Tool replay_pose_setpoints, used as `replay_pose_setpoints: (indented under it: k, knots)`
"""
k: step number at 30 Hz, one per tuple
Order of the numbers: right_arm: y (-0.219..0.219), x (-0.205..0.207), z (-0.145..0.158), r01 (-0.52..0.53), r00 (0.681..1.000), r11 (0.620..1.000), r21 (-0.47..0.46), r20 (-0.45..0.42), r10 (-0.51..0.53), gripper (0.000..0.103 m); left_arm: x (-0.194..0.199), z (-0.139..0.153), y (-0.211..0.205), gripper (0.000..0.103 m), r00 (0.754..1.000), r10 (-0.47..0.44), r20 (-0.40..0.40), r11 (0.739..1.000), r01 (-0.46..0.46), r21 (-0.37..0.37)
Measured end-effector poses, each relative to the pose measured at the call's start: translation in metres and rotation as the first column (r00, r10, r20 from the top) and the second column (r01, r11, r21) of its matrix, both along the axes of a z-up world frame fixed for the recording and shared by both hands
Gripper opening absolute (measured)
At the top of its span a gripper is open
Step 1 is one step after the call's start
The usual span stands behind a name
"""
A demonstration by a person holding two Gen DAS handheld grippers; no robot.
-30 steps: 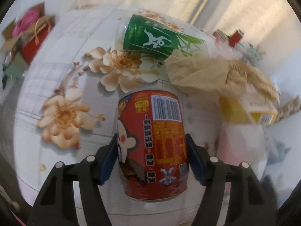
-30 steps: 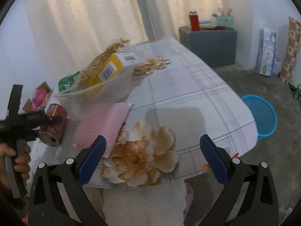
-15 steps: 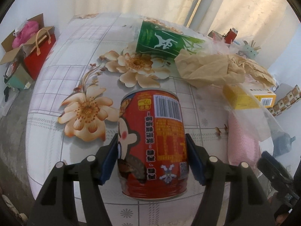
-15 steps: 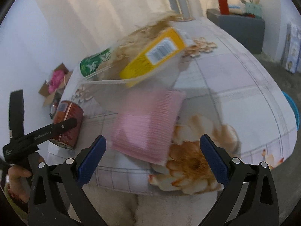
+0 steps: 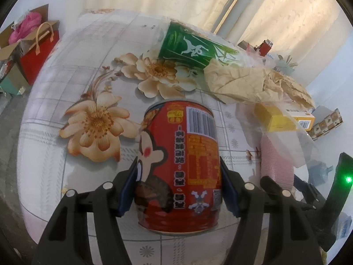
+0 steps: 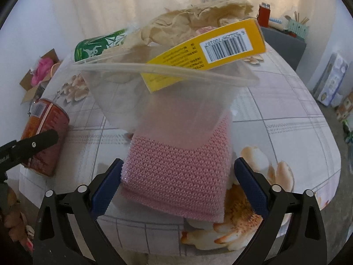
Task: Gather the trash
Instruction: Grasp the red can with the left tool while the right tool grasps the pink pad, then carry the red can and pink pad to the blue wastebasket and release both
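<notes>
A red drink can (image 5: 179, 163) stands upright between the blue pads of my left gripper (image 5: 177, 190), which is shut on it. From the right wrist the same red can (image 6: 44, 132) shows near the table's left edge. My right gripper (image 6: 178, 183) straddles a pink mesh pad (image 6: 178, 172). Its jaws are closing; the left pad is at the pad's edge and the right pad stands apart. A clear plastic bag (image 6: 154, 92) lies over the pad's far half. Beyond it are a yellow box (image 6: 209, 57), crumpled brown paper (image 6: 187, 19) and a green can (image 6: 97, 46) on its side.
The table (image 6: 286, 114) has a flowered cloth; its near and right edges drop to the floor. A red gift bag (image 5: 39, 42) and open boxes sit on the floor at the left. A grey cabinet (image 6: 284, 42) stands behind, with curtains along the back.
My right gripper swung left and down until the pink mesh pad sat between its jaws, which narrowed a little. The left gripper shifted across the table, still gripping the red can.
</notes>
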State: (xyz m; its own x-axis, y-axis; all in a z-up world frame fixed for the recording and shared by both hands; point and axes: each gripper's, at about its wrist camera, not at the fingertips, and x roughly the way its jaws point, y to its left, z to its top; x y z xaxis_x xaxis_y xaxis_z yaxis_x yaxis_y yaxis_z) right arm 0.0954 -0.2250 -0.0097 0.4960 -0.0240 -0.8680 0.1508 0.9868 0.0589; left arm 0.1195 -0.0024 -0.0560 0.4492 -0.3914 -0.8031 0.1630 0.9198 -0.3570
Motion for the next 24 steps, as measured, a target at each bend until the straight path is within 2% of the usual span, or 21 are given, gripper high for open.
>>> replay_pose_setpoints:
  k: [1,7,9,10,14,18,24]
  knots:
    - [-0.002,-0.001,0.001,-0.009,1.0,1.0,0.004,-0.011,0.009,0.082,0.0,0.0,0.0,0.064,1.0,-0.001,0.0,1.0,0.001,-0.004]
    - [-0.02,-0.01,0.009,-0.062,0.995,0.998,0.031,-0.081,0.065,0.08,-0.001,-0.001,0.0,0.064,1.0,-0.01,0.011,1.0,0.01,-0.013]
    - [-0.029,-0.013,0.01,-0.065,0.99,0.995,0.078,-0.122,0.074,0.08,-0.001,-0.001,0.001,0.064,1.0,-0.009,0.014,1.0,0.01,-0.017]
    - [-0.038,-0.019,0.011,-0.054,0.986,0.99,0.132,-0.151,0.074,0.079,-0.001,-0.001,0.001,0.064,1.0,-0.009,0.014,1.0,0.009,-0.019]
    - [-0.058,-0.037,0.015,-0.019,0.978,0.974,0.226,-0.196,0.065,0.079,-0.002,-0.002,0.001,0.064,1.0,-0.006,0.022,1.0,0.007,-0.024]
    - [-0.07,-0.058,0.019,0.029,0.977,0.94,0.341,-0.209,0.045,0.078,-0.004,-0.003,0.003,0.064,1.0,-0.004,0.027,0.999,0.005,-0.033]
    - [-0.068,-0.08,0.029,0.089,0.986,0.851,0.517,-0.169,-0.001,0.078,-0.011,0.0,0.015,0.064,1.0,0.0,0.007,0.998,0.001,-0.058]
